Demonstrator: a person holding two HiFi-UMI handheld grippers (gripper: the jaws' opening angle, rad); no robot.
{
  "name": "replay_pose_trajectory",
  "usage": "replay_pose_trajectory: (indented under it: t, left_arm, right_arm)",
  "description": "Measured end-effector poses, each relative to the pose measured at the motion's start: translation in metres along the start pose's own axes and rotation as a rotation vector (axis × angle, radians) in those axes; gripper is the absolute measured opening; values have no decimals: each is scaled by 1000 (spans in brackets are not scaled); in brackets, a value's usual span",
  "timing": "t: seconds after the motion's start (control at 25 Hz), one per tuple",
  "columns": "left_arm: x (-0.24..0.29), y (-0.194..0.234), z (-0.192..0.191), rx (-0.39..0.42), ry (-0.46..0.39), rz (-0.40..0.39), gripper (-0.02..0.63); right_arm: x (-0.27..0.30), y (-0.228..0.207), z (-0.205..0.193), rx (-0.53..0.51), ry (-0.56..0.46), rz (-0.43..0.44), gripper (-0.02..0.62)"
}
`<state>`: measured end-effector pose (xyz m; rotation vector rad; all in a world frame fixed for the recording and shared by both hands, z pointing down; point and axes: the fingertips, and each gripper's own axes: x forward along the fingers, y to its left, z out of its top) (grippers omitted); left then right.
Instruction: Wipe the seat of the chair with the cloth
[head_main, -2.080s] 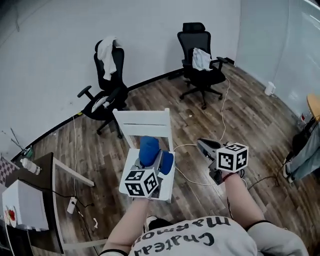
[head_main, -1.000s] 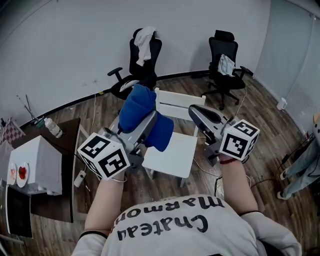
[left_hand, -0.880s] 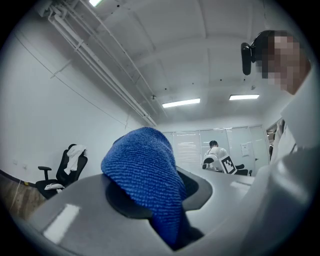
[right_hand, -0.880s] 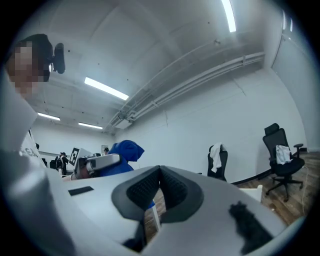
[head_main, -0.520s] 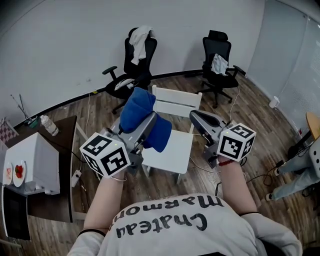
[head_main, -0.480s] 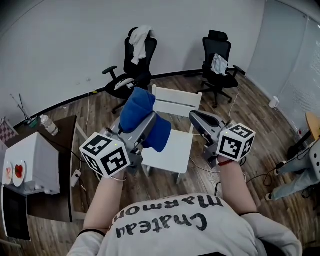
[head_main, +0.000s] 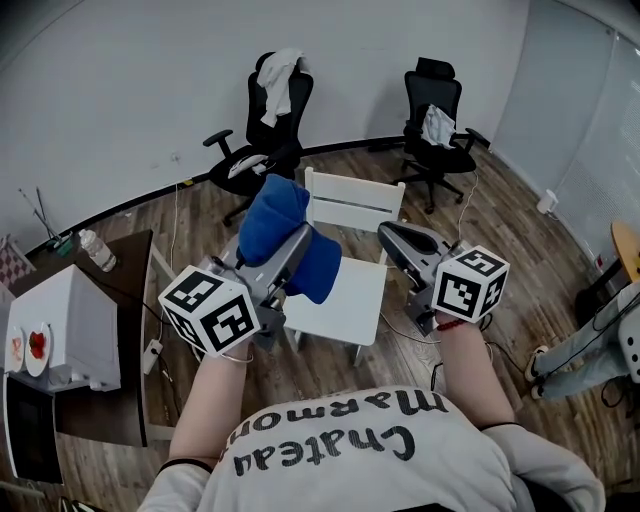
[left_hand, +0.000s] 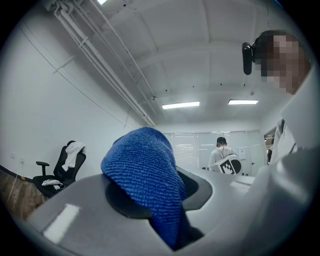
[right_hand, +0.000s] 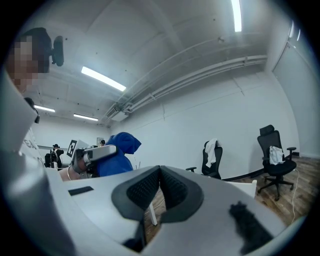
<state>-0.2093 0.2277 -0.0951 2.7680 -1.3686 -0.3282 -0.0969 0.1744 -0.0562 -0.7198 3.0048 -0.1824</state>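
My left gripper (head_main: 298, 248) is shut on a thick blue cloth (head_main: 276, 214); its folds bulge above and hang below the jaws. It is held in the air over the left side of the white chair's seat (head_main: 352, 300), in front of the backrest (head_main: 354, 203). In the left gripper view the cloth (left_hand: 145, 170) fills the gap between the jaws of that gripper (left_hand: 160, 196). My right gripper (head_main: 398, 238) hovers over the seat's right edge, shut and empty. Its ribbed pads (right_hand: 142, 189) meet at the tips. The right gripper view also catches the cloth (right_hand: 116, 150).
Two black office chairs (head_main: 268, 130) (head_main: 437, 125) with white garments stand by the back wall. A dark table (head_main: 120, 330) at left carries a white box (head_main: 58, 335) and a bottle (head_main: 91, 246). Cables lie on the wood floor (head_main: 470, 250). Another person's legs (head_main: 585, 350) are at right.
Two seconds ago the left gripper and cloth were down at the seat; both grippers are now raised nearer the head camera. Over the last half second almost nothing has moved.
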Motion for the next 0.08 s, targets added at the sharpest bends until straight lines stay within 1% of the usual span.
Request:
replay_pose_trajectory:
  t: [0.08]
  left_arm:
    - [-1,1,0,-7,-6,-2,112]
  right_arm:
    - [1,0,0,-6,3,-3,15]
